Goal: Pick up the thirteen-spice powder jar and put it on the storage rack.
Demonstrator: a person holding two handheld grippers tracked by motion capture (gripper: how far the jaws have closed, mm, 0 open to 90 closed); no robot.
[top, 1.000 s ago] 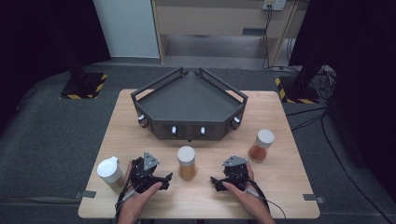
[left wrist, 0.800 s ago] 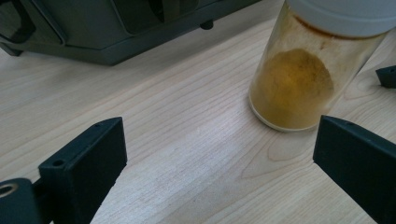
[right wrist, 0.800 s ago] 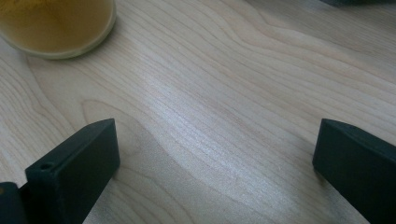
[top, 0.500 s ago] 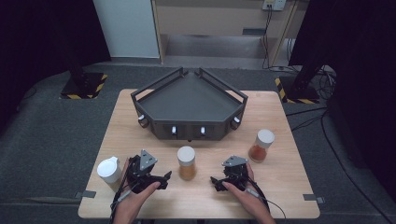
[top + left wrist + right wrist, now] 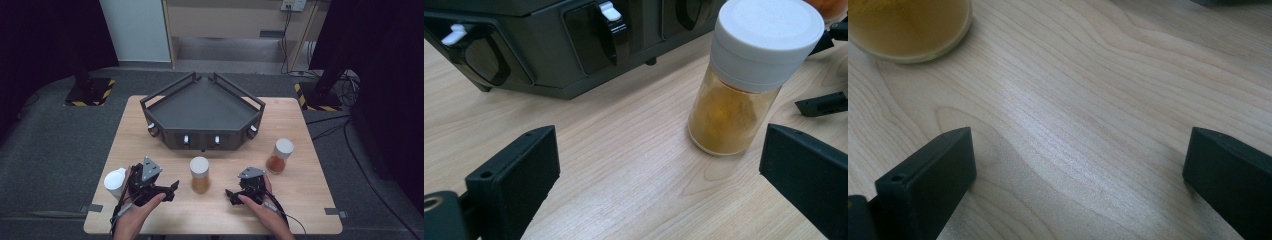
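A jar of yellow-brown powder with a white lid (image 5: pixel 199 174) (image 5: pixel 744 95) stands upright at the table's front middle. My left gripper (image 5: pixel 170 191) (image 5: pixel 659 165) lies left of it, open, jaws pointing at the jar with bare wood between them. My right gripper (image 5: pixel 230 196) (image 5: pixel 1073 170) lies right of the jar, also open and empty, facing left; the jar's base (image 5: pixel 908 30) is at the top left of its view. A jar of orange-red powder (image 5: pixel 279 156) stands to the right. A white-lidded jar (image 5: pixel 115 181) sits beside my left hand.
A black angular tray with a raised rim (image 5: pixel 202 107) fills the table's back middle; its front face carries small white-tipped latches (image 5: pixel 609 12). The wooden table (image 5: pixel 310 210) has bare wood along the front. The right gripper's jaw tips (image 5: pixel 824 102) appear beyond the jar.
My left gripper has shifted slightly left and back, closer to the white-lidded jar. The right gripper and the jars have stayed put.
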